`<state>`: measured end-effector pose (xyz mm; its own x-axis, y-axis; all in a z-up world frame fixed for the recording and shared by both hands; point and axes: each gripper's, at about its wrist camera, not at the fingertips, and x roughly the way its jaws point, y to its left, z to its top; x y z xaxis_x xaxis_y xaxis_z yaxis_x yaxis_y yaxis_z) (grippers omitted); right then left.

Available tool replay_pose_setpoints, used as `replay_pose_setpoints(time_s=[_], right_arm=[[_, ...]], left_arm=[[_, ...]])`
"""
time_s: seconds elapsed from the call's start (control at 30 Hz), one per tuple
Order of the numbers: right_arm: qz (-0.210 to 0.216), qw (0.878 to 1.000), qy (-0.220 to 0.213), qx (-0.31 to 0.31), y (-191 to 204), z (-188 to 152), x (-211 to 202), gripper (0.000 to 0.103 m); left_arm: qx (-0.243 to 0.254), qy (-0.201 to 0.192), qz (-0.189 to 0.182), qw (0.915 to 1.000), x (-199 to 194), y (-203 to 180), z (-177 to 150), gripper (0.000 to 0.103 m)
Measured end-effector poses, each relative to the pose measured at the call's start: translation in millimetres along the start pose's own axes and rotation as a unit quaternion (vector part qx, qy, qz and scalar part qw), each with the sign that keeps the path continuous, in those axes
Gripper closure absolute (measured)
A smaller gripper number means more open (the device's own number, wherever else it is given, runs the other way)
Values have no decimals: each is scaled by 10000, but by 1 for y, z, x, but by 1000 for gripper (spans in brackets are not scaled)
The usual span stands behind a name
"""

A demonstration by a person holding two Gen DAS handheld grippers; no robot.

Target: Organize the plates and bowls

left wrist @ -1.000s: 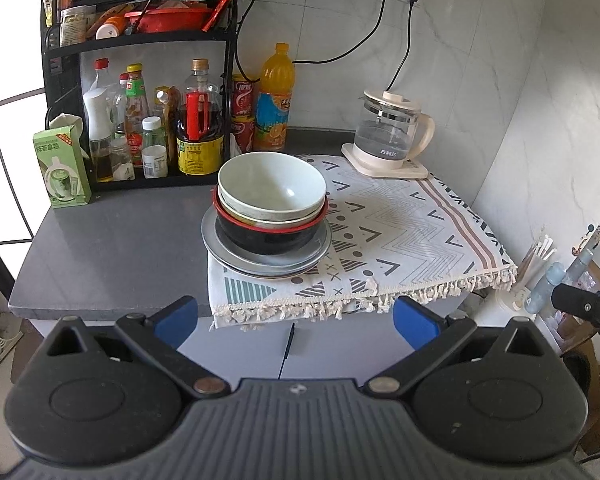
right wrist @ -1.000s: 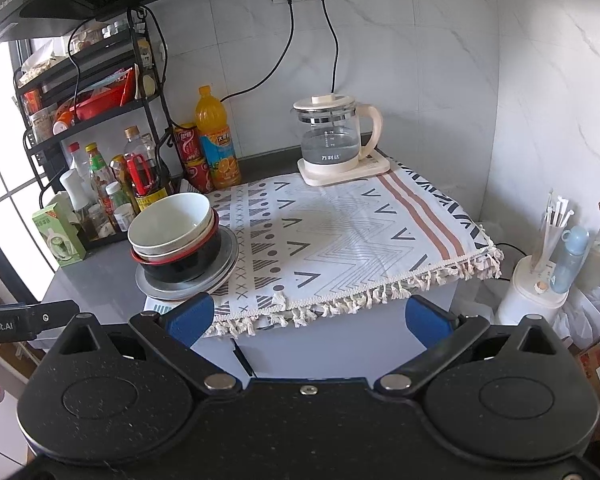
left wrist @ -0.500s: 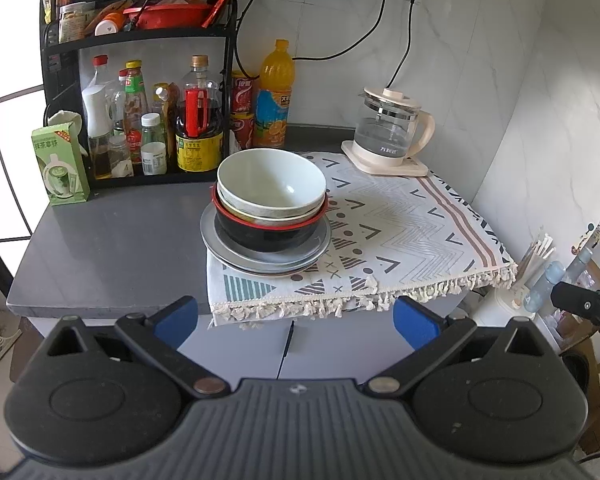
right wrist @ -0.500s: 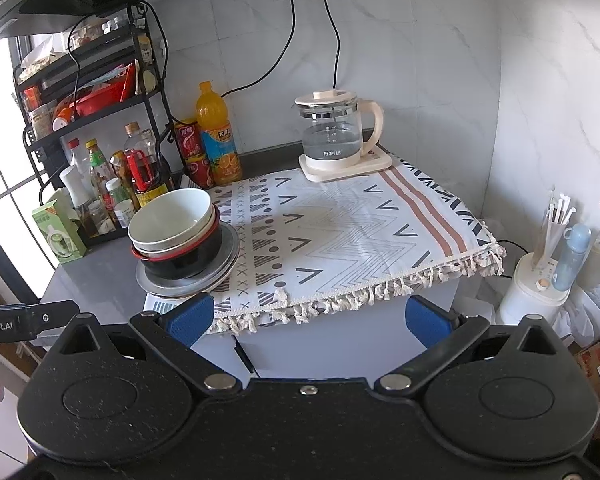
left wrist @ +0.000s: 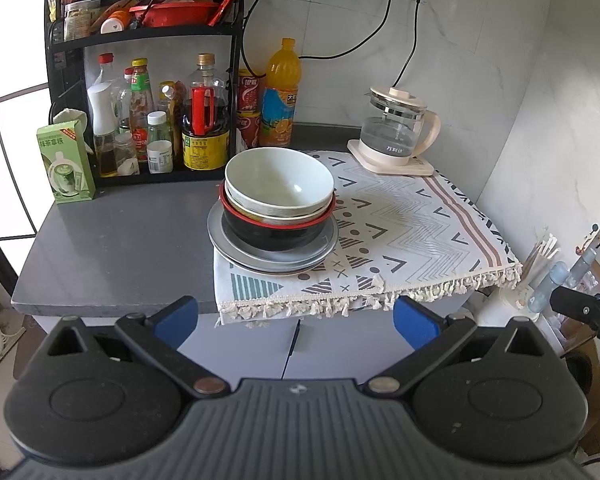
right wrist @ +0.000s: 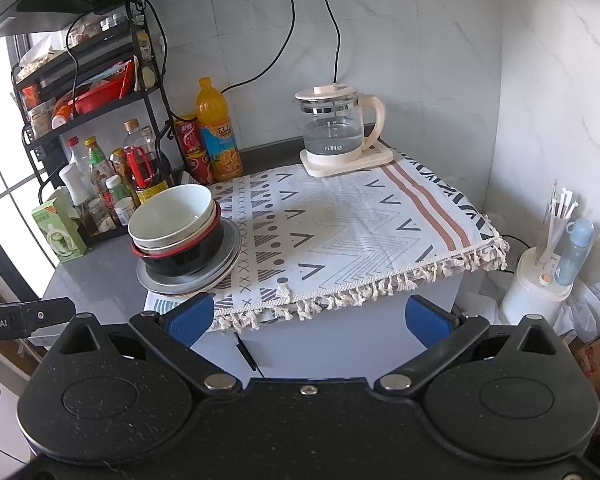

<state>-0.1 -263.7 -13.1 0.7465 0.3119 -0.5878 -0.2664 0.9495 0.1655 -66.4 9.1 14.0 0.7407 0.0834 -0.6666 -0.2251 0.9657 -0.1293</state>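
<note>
One stack stands at the left edge of the patterned cloth (left wrist: 412, 232): a pale bowl (left wrist: 278, 178) nested in another pale bowl, inside a black bowl with a red rim (left wrist: 276, 236), on grey plates (left wrist: 324, 250). From the right wrist view the same pale bowl (right wrist: 172, 214), black bowl (right wrist: 188, 256) and plates (right wrist: 230, 254) show at left. My left gripper (left wrist: 296, 318) is open and empty, well short of the counter's front edge. My right gripper (right wrist: 308, 318) is open too, back from the cloth's fringe.
A black rack (left wrist: 148, 40) with several bottles stands behind the stack, a green carton (left wrist: 66, 162) at its left. An orange drink bottle (left wrist: 282, 94) and a glass kettle (left wrist: 396, 132) sit by the wall. A white holder with sticks (right wrist: 540, 280) stands off the counter's right.
Both views have shifted slightly, the scene sliding a little as the grippers drift. The stack of bowls and plates has not moved, and both grippers stay open.
</note>
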Motion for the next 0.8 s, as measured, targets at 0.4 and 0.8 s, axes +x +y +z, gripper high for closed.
replay_pose_setpoints(time_s=[0.4,0.8], right_arm=[[-15,10000,21,72,-3,-4,1,0],[-14,9999,127,92,-8,-9,1,0]], left_arm=[[45,36,-17,10000,1,-1,-2,0],[110,15,-16,9999,0,-8,-6,0]])
